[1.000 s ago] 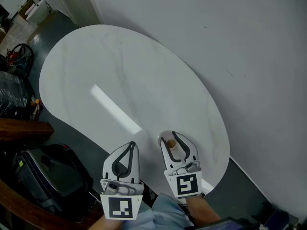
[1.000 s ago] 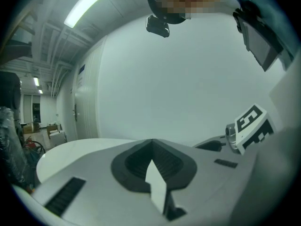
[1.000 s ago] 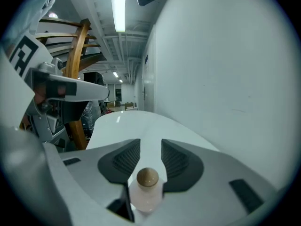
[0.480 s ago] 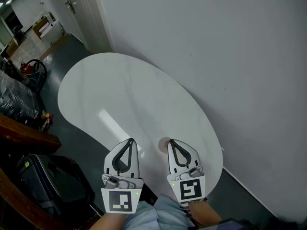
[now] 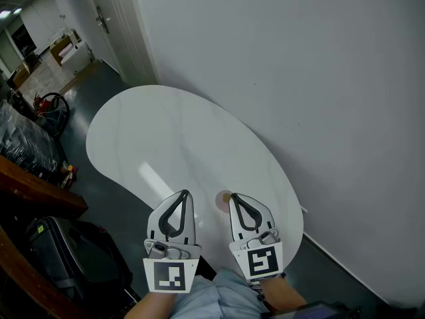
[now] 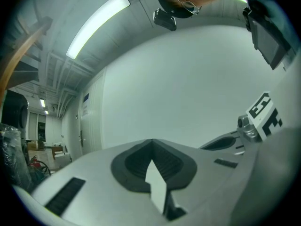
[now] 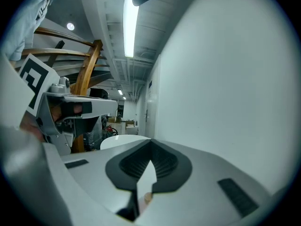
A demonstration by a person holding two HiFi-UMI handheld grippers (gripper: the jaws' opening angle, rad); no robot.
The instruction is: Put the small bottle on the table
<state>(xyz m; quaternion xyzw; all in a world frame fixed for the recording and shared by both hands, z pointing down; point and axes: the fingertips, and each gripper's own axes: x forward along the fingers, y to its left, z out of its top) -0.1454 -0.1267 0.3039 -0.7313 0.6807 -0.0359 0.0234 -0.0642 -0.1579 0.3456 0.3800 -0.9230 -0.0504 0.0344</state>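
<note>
Small brown-capped bottle (image 5: pixel 224 198) sits on the glossy white oval table (image 5: pixel 166 138)

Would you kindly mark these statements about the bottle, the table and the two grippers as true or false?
1. The small bottle is on the white table. True.
2. The right gripper grips the bottle. False: its jaws are shut and empty, and the bottle is outside them.
3. The left gripper has its jaws shut with nothing between them. True.
4. The table is square. False: it is a rounded oval.
</note>
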